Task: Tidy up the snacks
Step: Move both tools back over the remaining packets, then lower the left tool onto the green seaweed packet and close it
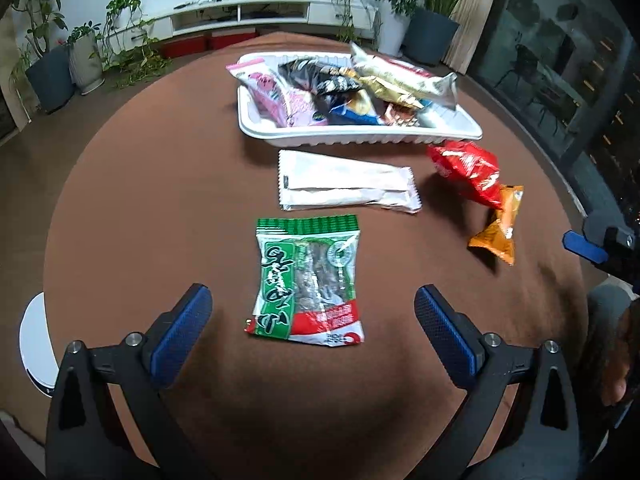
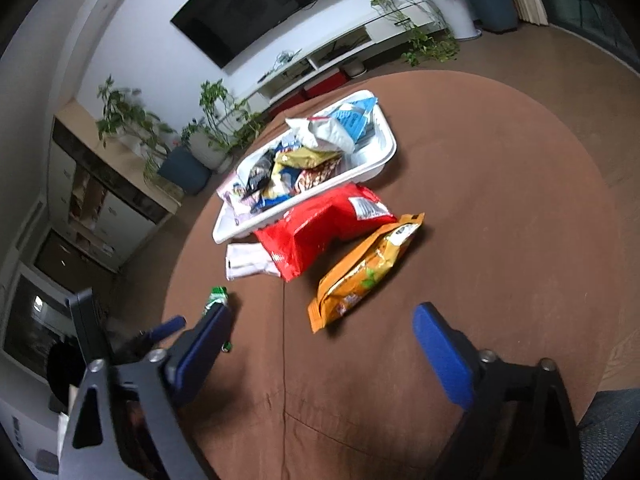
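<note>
Hovering spread, the left gripper (image 1: 313, 322) straddles the green seaweed packet (image 1: 307, 282) lying nearest it, short of the white tray (image 1: 360, 134), likely for pickup; right gripper (image 2: 322, 330) also spread, empty.

Home living room. Large dark wall-mounted TV (image 2: 260, 12) far ahead of the jaws, with a low white media console (image 1: 276, 14) under it and red boxes (image 1: 208, 43) at the console's foot. Potted houseplants (image 1: 44, 40) line the wall on both sides, some in dark blue-grey pots (image 1: 434, 36). Wooden cabinet with glass doors (image 2: 100, 188) off left of the right jaws. Round brown-covered desk (image 1: 160, 200) directly ahead, holding a white tray (image 1: 360, 134) of snack packets.
</note>
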`<state>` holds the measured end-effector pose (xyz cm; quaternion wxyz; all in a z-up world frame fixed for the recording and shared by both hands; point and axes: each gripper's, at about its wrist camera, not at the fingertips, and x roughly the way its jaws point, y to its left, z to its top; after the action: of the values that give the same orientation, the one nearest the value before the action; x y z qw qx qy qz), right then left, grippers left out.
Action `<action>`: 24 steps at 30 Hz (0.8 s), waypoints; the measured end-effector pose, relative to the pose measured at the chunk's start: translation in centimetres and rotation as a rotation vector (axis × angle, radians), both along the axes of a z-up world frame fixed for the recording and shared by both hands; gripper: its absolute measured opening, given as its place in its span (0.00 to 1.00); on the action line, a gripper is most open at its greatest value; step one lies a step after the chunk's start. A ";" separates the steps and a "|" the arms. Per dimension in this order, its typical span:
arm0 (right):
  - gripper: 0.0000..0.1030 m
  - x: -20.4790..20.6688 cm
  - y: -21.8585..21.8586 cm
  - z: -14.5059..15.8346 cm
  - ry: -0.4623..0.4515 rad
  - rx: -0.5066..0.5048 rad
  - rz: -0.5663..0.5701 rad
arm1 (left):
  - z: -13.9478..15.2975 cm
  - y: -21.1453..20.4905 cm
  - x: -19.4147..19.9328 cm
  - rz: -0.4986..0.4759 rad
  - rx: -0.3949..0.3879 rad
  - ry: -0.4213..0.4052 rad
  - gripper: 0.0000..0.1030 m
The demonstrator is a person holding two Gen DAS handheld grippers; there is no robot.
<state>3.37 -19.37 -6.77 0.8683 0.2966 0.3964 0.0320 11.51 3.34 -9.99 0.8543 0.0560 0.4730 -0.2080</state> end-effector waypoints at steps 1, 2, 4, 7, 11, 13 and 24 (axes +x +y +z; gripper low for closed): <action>0.86 0.1 0.2 0.0 0.002 -0.009 0.004 | -0.1 0.0 0.4 0.000 -0.004 0.005 1.00; 0.85 0.1 0.3 0.1 0.003 -0.021 0.006 | -0.1 0.0 0.6 0.000 -0.007 0.005 1.00; 0.84 0.1 0.6 0.1 0.004 -0.040 0.011 | -0.4 -0.1 1.1 0.003 -0.001 0.007 1.00; 0.83 0.2 1.0 0.3 0.004 -0.078 0.025 | -1.2 -0.6 1.8 -0.004 0.036 0.032 1.00; 0.82 0.2 1.3 0.5 0.004 -0.104 0.029 | -2.1 -0.9 2.2 -0.003 0.061 0.040 1.00; 0.82 0.3 1.3 0.5 0.005 -0.109 0.030 | -2.3 -0.8 2.5 -0.005 0.055 0.045 1.00; 0.82 0.6 1.5 0.4 0.013 -0.125 0.035 | -2.6 -0.5 2.9 -0.013 0.083 0.028 0.84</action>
<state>3.97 -17.85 -6.39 0.8818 0.2351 0.4082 0.0205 14.37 2.89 -12.58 0.8431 0.0916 0.4929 -0.1945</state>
